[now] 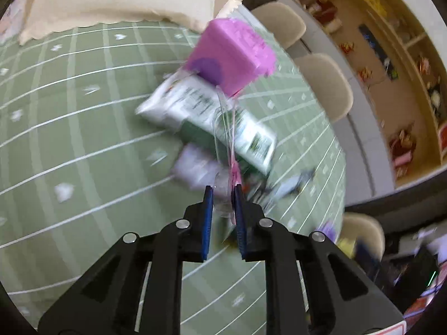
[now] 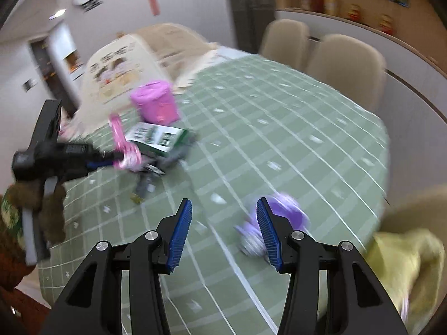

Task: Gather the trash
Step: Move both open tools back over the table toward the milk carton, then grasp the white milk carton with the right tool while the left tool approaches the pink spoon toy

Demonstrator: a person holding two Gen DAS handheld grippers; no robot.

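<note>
Trash is mostly still sitting on the bench (image 2: 279,128) as far as I can tell, so this looks like early days. The left claw (image 1: 223,192) is pinched on a clear crinkly wrapper with pink trim (image 1: 232,167), held just above the pile. Its long axis runs straight out from the claw tips, pointing away toward the pink tub (image 1: 232,55). Right under it lies the green-and-white carton (image 1: 212,117) flat on its side, long axis slanting from upper left to lower right in the left view, plus a pale purple packet (image 1: 195,167) and some grey scraps (image 1: 293,184). The right claw (image 2: 223,229) is spread wide and empty, hovering near a purple wrapper (image 2: 279,220) on the bench that's still to grab. Too blurry to tell where it all goes.
</note>
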